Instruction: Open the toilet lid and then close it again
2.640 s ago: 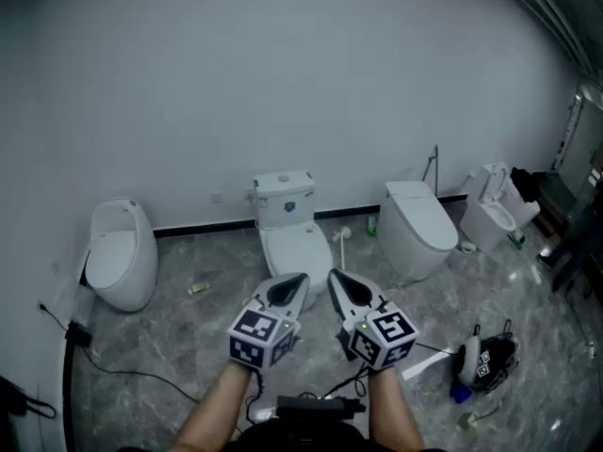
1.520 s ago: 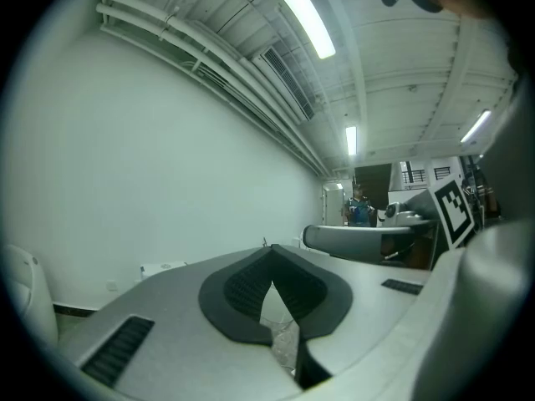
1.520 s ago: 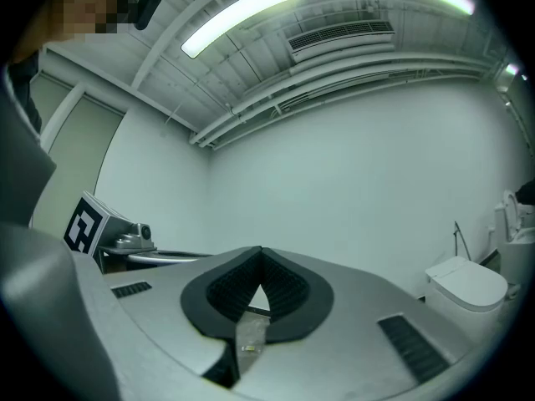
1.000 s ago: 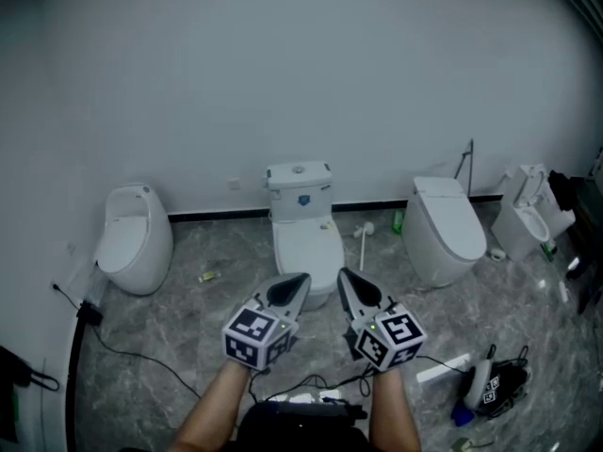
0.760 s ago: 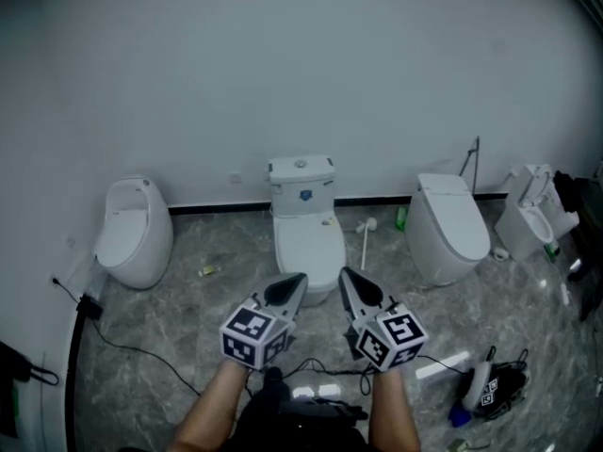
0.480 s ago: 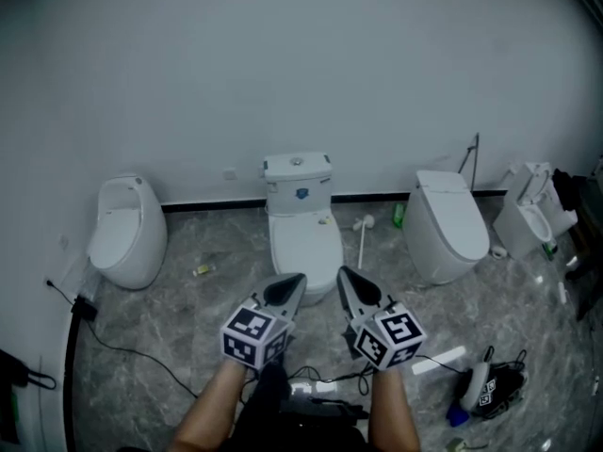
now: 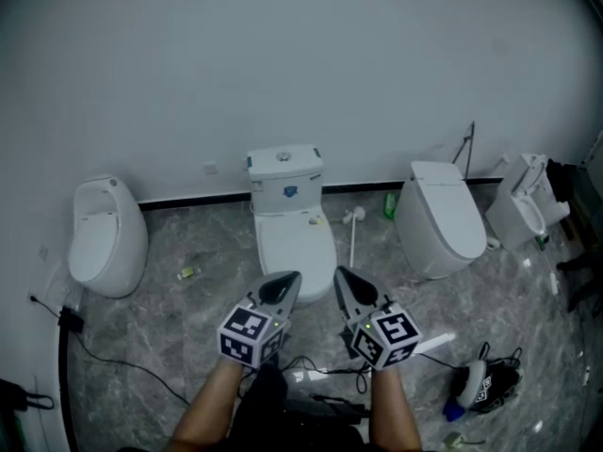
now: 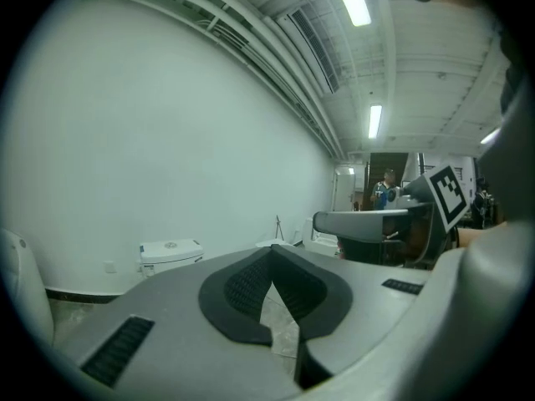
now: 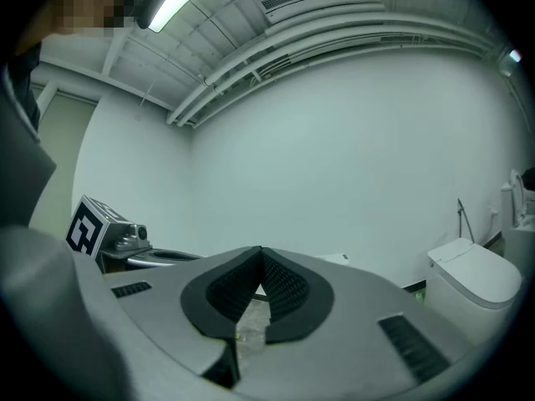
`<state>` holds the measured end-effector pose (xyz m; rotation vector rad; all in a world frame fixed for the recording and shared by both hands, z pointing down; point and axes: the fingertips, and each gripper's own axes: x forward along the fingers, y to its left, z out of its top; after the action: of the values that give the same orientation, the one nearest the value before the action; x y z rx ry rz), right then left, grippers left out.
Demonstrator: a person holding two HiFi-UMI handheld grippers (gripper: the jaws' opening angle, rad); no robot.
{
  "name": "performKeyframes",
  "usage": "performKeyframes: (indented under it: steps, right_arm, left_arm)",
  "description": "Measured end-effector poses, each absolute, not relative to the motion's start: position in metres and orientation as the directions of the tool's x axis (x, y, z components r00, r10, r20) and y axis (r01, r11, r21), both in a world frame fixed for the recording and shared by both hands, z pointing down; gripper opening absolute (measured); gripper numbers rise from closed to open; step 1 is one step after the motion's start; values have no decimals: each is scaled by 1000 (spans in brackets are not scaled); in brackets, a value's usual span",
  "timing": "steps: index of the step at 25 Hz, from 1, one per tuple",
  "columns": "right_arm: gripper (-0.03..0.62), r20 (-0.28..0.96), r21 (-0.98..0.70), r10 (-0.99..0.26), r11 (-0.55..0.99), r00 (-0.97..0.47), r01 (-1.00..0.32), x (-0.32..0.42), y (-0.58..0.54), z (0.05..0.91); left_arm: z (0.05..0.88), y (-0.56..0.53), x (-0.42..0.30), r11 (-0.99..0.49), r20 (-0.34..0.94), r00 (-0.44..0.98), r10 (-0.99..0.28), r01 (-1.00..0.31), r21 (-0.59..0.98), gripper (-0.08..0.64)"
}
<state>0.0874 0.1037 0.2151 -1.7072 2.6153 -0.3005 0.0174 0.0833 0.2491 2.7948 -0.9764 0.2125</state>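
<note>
Head view: left gripper (image 7: 282, 286) and right gripper (image 7: 345, 286) side by side above the floor (image 7: 179, 332), both pointing at the toilet (image 7: 283, 182) against the wall (image 7: 283, 55) and clear of it. The lid (image 7: 295, 243) lies down, shut. Left gripper view and right gripper view: each gripper's jaws meet at the tips, with nothing between them.

The right gripper (image 9: 261, 256) has its jaws pressed together with nothing between them, facing a white wall (image 9: 334, 140). The left gripper (image 9: 107, 234) shows at left, and a white toilet (image 9: 472, 278) stands far right.
</note>
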Motion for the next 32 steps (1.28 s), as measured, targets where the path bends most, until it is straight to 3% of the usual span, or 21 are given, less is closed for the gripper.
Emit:
performKeyframes:
  steps: [7, 17, 32]
  right_arm:
    - [11, 128, -203, -924, 333, -362, -921, 97, 38, 229]
    - [9, 260, -207, -937, 183, -235, -961, 113, -30, 281]
    - [11, 492, -263, -808, 216, -323, -940, 140, -73, 454]
  left_arm:
    - [261, 11, 16, -791, 199, 800, -566, -595, 144, 6]
    - [319, -61, 11, -794, 306, 803, -511, -578, 189, 6]
    - [493, -93, 7, -609, 515, 638, -572, -751, 254, 6]
